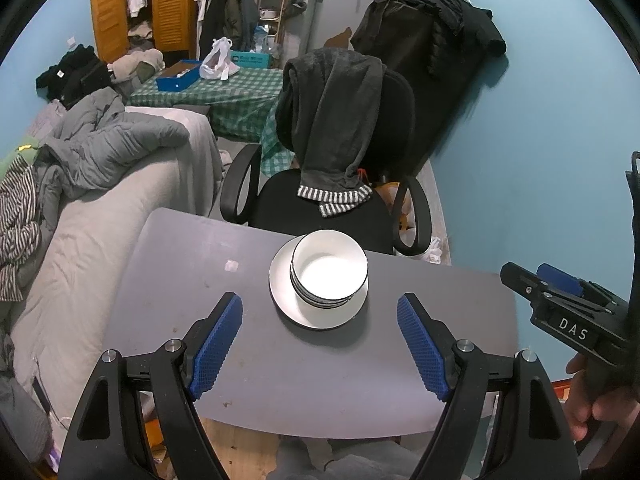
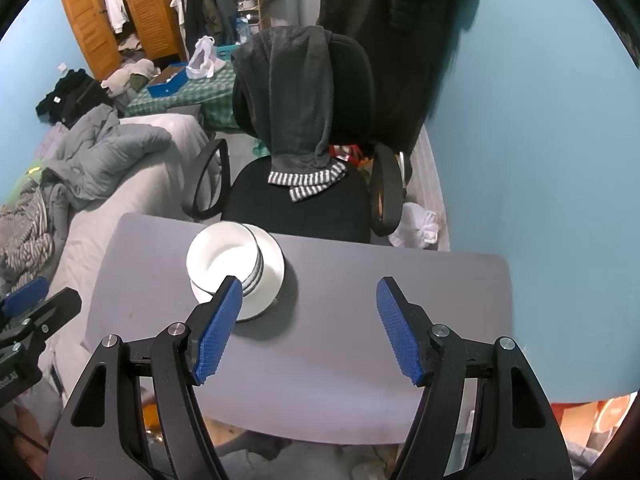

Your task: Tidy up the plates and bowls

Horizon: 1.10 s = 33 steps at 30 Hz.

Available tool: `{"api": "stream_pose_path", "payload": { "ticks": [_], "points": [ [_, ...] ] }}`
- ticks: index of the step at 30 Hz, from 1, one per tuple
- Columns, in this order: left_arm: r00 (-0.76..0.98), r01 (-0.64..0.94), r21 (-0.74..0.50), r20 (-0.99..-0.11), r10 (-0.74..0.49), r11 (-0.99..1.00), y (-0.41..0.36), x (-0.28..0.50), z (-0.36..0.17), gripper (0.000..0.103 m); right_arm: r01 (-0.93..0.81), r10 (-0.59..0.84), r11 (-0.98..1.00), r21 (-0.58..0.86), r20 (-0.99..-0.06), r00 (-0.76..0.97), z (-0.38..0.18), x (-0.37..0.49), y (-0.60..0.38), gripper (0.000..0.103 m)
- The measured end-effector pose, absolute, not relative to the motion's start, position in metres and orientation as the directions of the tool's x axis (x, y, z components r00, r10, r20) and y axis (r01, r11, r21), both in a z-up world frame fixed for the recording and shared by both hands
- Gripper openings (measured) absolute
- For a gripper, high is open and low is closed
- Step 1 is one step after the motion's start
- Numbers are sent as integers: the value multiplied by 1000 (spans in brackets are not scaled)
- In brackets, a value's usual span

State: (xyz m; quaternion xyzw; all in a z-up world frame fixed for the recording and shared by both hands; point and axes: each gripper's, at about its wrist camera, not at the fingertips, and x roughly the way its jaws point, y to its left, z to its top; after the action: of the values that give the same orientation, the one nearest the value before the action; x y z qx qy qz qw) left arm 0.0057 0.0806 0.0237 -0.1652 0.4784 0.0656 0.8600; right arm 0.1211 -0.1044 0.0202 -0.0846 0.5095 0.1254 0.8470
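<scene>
Grey table (image 1: 180,280) with stacked bowls (image 1: 328,268) on plate (image 1: 316,316), chair (image 1: 332,208) behind; both grippers' jaws wide apart, empty.

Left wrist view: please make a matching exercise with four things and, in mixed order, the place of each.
Things:
1. bowls
2. plate
3. dark towel
4. blue box

Places:
A. draped over the chair back
B. directly on the grey table
C. stacked on the plate
D. on the green checked cloth

Pairs: 1-C, 2-B, 3-A, 4-D
</scene>
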Motion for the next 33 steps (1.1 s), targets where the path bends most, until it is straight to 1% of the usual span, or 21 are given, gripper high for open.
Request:
{"api": "stream_pose_path", "payload": {
  "ticks": [3, 7, 33],
  "points": [
    [536, -269, -222, -843, -46, 937, 80, 6, 26, 81, -302, 128, 953, -14, -885, 448, 21, 122, -104, 69],
    [527, -276, -190, -850, -17, 942, 76, 8, 26, 81, -306, 131, 952, -14, -884, 448, 22, 121, -104, 69],
    [513, -250, -196, -857, -42, 948, 67, 2, 26, 81, -302, 127, 953, -13, -889, 440, 22, 120, -108, 69]
  ]
}}
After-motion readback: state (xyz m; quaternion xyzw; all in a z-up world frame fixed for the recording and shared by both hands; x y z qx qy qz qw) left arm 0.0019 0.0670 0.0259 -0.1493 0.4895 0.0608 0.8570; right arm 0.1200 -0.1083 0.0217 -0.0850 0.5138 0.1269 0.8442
